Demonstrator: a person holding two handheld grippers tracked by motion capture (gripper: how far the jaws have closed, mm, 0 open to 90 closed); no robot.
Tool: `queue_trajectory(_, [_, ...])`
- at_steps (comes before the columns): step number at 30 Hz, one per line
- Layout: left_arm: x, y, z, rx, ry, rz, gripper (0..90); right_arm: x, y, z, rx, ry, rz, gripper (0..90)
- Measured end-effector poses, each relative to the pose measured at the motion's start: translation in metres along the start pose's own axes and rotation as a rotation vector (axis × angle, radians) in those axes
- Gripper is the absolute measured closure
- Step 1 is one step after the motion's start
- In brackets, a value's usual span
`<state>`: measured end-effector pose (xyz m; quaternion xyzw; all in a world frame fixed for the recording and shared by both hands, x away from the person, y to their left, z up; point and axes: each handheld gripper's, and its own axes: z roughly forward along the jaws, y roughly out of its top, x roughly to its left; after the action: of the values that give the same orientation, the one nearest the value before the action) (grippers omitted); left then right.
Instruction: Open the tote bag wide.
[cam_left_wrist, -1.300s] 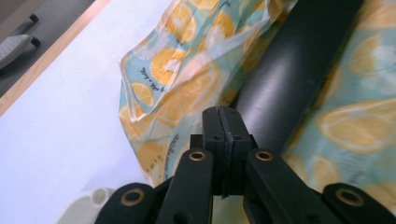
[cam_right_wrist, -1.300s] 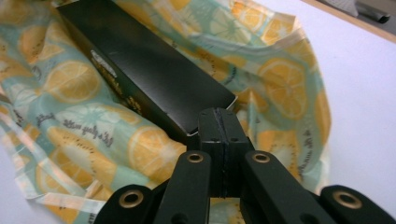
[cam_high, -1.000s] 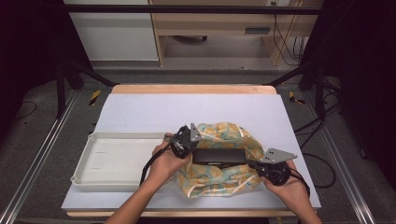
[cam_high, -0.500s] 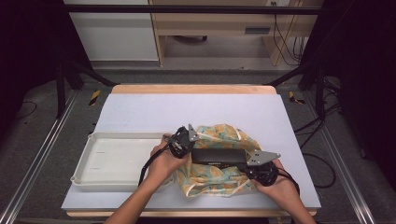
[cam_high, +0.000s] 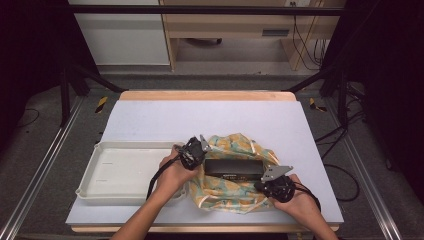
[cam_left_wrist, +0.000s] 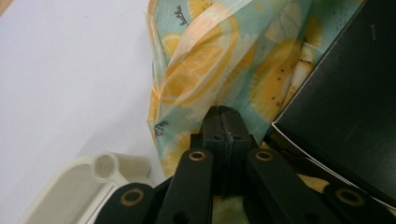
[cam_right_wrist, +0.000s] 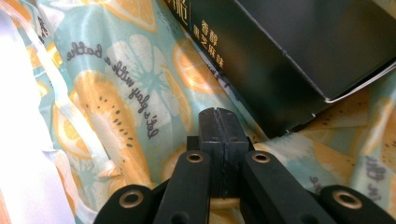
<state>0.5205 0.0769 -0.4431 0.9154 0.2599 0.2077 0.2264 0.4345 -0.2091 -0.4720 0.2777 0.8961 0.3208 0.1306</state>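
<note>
Left tool (cam_left_wrist: 222, 116): jaws pressed together, pinching the cloth's edge to hold it up.
Right tool (cam_right_wrist: 218, 119): jaws closed on cloth beneath it.
Fruit-print cloth (cam_high: 227, 186): lay between both tools, wrapping the box.
Black box (cam_high: 234, 169): between tools, on cloth.
Tray (cam_high: 95, 165): beside left tool.

Glossy printed cloth (cam_high: 235, 192), matt black box (cam_high: 234, 169)

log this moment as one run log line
left claw: shut on fruit-print bag | right claw: shut on fruit-print bag | black box: inside bag | tray: left
</note>
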Motion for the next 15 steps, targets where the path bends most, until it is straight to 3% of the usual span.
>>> queue_trajectory(15, [0.008, -0.005, 0.013, 0.066, -0.001, -0.027, 90.0, -0.001, -0.002, -0.001, 0.002, 0.006, 0.0, 90.0])
